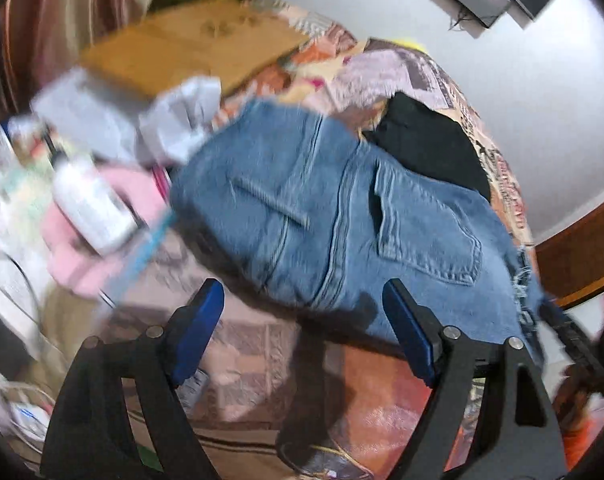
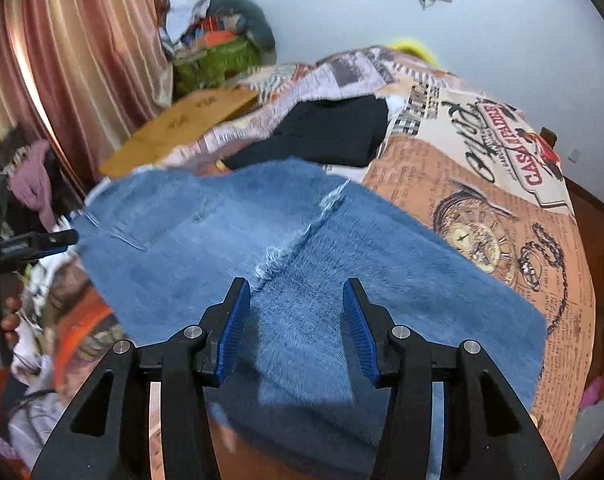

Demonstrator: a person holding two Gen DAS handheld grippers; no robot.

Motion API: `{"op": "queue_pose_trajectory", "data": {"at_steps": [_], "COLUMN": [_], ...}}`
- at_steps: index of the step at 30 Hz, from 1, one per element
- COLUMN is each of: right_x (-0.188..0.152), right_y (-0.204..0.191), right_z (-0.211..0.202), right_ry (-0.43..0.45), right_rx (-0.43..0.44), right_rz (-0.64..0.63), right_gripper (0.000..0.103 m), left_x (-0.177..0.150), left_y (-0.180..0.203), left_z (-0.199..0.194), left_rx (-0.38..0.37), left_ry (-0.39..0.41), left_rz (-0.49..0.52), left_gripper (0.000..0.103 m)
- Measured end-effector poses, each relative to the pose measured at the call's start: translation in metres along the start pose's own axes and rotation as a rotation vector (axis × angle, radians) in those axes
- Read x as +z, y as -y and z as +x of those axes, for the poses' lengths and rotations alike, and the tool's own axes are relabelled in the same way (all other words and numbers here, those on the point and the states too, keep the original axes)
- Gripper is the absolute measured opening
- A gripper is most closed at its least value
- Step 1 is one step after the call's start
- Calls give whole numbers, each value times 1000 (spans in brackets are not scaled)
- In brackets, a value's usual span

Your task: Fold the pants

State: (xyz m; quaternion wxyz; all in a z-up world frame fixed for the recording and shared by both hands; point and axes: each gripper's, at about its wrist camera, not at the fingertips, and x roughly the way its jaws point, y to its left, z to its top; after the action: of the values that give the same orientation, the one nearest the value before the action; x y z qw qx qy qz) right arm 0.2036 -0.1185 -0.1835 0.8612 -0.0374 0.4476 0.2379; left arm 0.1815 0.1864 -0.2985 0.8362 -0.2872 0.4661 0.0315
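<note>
Blue denim, faded and frayed at the hems: the pants [image 1: 334, 216] lie across the middle of the left wrist view, back pocket [image 1: 430, 232] toward the right, spread on the printed bedspread [image 2: 482, 208] of a bed; in the right wrist view the same pants fill the centre and lower frame, with a frayed edge [image 2: 297, 240] running diagonally up from between the fingers. Already doubled over, by the look of the layered edges, though blur hides the exact lie. Left claw [image 1: 304, 328] at the bottom of its frame: spread wide, empty, apparently above the near edge of the denim, contact not clear. Right claw [image 2: 297, 332] at the bottom centre of its frame: likewise spread wide, nothing between the blue pads, poised over the cloth and possibly touching it. Best done from here: bring each claw down to an outer corner of the same end, pinch through all layers at once, lift just clear, carry over evenly, and lay edge on edge. Worth watching: thick seams near the pocket resist a shallow bite, and an uneven lift skews the fold. Farther out, a black garment [image 2: 326, 136] just beyond the pants toward the upper centre, a cardboard sheet [image 2: 181, 128] at the upper left, striped curtains [image 2: 73, 60] along the left edge, and a white bottle [image 1: 93, 208] amid blurred clutter at the left of the left wrist view.
</note>
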Motion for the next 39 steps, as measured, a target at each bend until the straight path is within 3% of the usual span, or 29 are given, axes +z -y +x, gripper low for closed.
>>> {"op": "queue_pose_trajectory", "data": {"at_steps": [3, 7, 10, 15, 18, 23, 25, 32, 39], "right_x": [0, -1, -2, -2, -3, -3, -3, -6, -19], "right_y": [0, 0, -1, -2, -1, -1, 0, 4, 18], "right_z": [14, 16, 18, 20, 21, 20, 19, 11, -15], "right_ry": [-60, -78, -89, -92, -90, -87, -84, -70, -37], "right_rx": [4, 12, 15, 24, 37, 47, 54, 76, 64], "right_rz": [9, 9, 4, 10, 18, 21, 27, 59, 110], "right_gripper": [45, 45, 45, 47, 47, 48, 48, 47, 47], "left_x": [-6, -8, 0, 10, 18, 28, 30, 23, 16], "left_y": [-6, 3, 4, 5, 9, 18, 20, 58, 59], "left_z": [15, 23, 34, 45, 53, 58, 52, 27, -12], "left_rx": [-91, -118, -178, -202, -158, -50, 0, 171, 193], "left_ry": [-59, -62, -86, -87, -55, 1, 37, 161, 189], "left_rz": [-46, -32, -82, -148, -161, -155, -147, 138, 200], "left_gripper": [82, 86, 87, 94, 91, 59, 34, 29, 28]}}
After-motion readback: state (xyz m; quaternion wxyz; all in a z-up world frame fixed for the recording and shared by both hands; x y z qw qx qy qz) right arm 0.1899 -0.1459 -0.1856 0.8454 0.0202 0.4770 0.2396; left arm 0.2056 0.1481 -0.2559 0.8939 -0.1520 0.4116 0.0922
